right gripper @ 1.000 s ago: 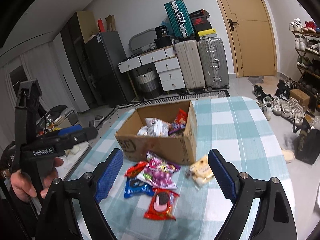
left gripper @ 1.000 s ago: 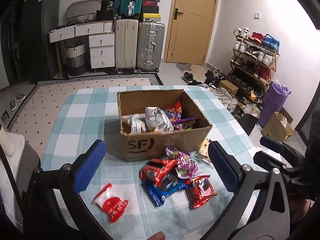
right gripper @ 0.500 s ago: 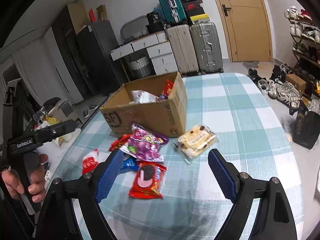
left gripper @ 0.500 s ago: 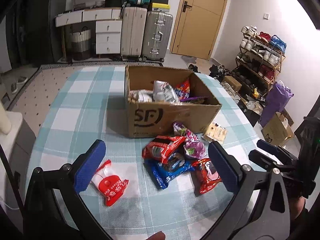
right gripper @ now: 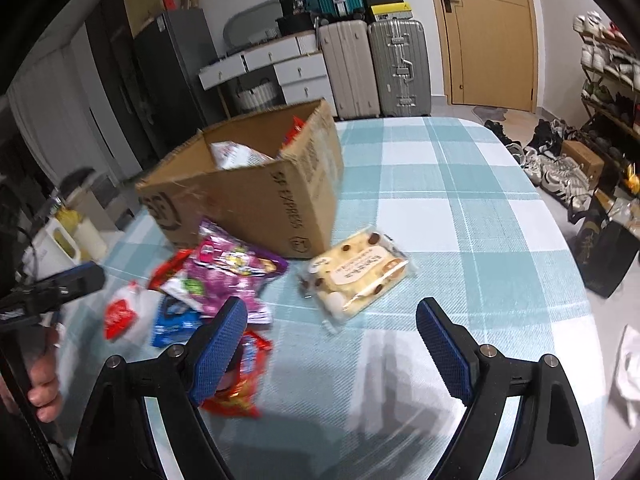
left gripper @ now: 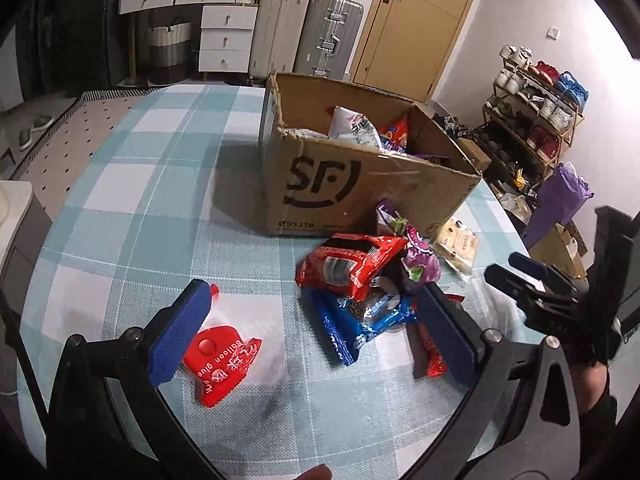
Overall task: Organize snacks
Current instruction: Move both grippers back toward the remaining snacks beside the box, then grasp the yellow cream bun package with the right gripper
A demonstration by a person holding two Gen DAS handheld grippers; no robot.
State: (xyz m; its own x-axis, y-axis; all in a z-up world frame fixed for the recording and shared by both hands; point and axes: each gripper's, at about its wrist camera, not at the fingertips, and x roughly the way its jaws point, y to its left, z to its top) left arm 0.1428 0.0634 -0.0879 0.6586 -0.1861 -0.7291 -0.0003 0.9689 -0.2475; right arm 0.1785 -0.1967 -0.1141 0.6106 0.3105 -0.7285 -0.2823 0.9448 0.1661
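we hold both tools over the snacks lying loose on the checked table (right gripper: pixel 460 184) in front of the cardboard box (left gripper: pixel 360 184), which already has packets in it. the right gripper (right gripper: pixel 326 344) stands wide and empty just short of the pale biscuit pack (right gripper: pixel 356 272); we should centre that pack between the pads and close on its body, not its crinkly edge. the left gripper (left gripper: pixel 316 328) is wide too, tilted down over the blue cookie pack (left gripper: pixel 360 316), with the red packet (left gripper: pixel 224 360) by its left pad.
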